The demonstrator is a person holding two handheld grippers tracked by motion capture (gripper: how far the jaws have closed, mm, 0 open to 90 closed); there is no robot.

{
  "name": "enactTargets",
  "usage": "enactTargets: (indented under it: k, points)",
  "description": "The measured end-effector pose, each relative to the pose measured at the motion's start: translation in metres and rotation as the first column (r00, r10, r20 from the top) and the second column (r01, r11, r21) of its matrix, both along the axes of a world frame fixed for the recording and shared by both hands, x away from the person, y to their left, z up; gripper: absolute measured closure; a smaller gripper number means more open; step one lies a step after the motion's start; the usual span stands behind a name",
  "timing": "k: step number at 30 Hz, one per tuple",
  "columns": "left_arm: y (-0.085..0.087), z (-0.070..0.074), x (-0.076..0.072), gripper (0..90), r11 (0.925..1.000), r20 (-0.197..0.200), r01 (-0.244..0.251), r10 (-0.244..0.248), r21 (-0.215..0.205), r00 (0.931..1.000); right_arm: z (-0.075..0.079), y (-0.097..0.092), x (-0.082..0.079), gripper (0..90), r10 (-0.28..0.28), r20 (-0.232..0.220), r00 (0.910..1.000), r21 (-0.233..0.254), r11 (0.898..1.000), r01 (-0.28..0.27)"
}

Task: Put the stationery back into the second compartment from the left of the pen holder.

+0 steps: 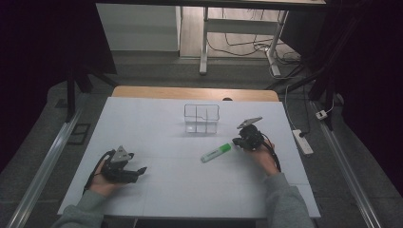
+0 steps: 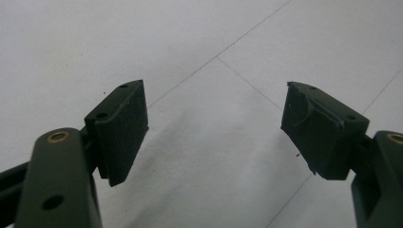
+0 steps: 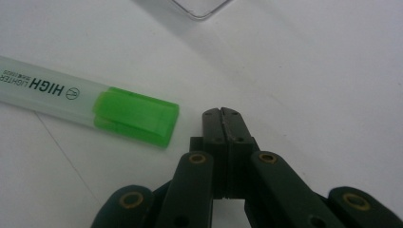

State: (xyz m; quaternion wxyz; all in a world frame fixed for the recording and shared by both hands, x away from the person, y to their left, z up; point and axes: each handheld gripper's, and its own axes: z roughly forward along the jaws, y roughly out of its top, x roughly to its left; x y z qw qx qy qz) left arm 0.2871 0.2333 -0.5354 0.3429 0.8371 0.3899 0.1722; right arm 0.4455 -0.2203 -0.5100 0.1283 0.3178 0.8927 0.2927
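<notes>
The green highlighter (image 1: 216, 152) lay on the white table (image 1: 166, 190) just beside the right gripper (image 3: 223, 116), its capped end nearest the tips and its long body running away from them toward the left gripper's side. The right gripper's jaws were pressed together on nothing — they would have to part before any pick. That gripper was plainly the nearer; the left gripper (image 2: 214, 128) rested well apart from the pen, jaws spread wide over bare table. Beyond the right gripper stood a clear divided organiser (image 1: 201, 118), empty as far as could be told. The pen's far end was cut off in the right gripper view, and whether tips touched the cap — uncertain.
</notes>
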Motion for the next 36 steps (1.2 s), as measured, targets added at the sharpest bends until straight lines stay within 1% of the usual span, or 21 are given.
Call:
enactTargets:
  k: [3, 5, 9, 13, 14, 19, 23, 36]
  points:
    - [0.000, 0.000, 0.000, 23.7, 1.0000, 0.001, 0.002, -0.002, 0.002, 1.0000, -0.002, 0.003, -0.001, 89.4, 0.007, -0.011, 0.9999, 0.009, 1.000, -0.007]
    - [0.000, 0.000, 0.000, 23.7, 1.0000, 0.000, 0.004, -0.004, 0.003, 1.0000, -0.002, 0.004, -0.001, 89.4, 0.016, -0.008, 0.9998, 0.000, 1.000, -0.016]
    - [0.000, 0.000, 0.000, 23.8, 1.0000, 0.000, 0.003, -0.003, 0.005, 1.0000, -0.003, 0.005, -0.002, 89.4, 0.015, -0.014, 0.9998, 0.011, 1.000, -0.015]
    - [-0.001, 0.000, 0.000, 23.9, 1.0000, -0.001, 0.003, -0.003, 0.008, 1.0000, -0.002, 0.008, -0.002, 89.5, 0.026, -0.017, 0.9995, 0.018, 1.000, -0.025]
    - [-0.001, -0.001, 0.000, 23.9, 1.0000, -0.002, 0.003, -0.003, 0.008, 1.0000, -0.002, 0.008, -0.002, 89.4, 0.036, -0.014, 0.9992, 0.016, 0.999, -0.036]
    - [-0.001, -0.001, 0.000, 24.1, 0.9999, -0.006, 0.003, -0.003, 0.012, 1.0000, -0.001, 0.014, -0.005, 89.4, 0.044, -0.018, 0.9989, 0.012, 0.999, -0.044]
    - [-0.001, -0.001, 0.001, 24.1, 0.9999, -0.006, 0.004, -0.004, 0.013, 1.0000, -0.001, 0.017, -0.006, 89.4, 0.055, -0.022, 0.9982, 0.024, 0.998, -0.055]
    - [-0.001, -0.001, 0.001, 24.1, 0.9999, -0.007, 0.007, -0.007, 0.014, 1.0000, 0.002, 0.042, -0.018, 89.4, 0.125, -0.032, 0.9917, 0.017, 0.992, -0.124]
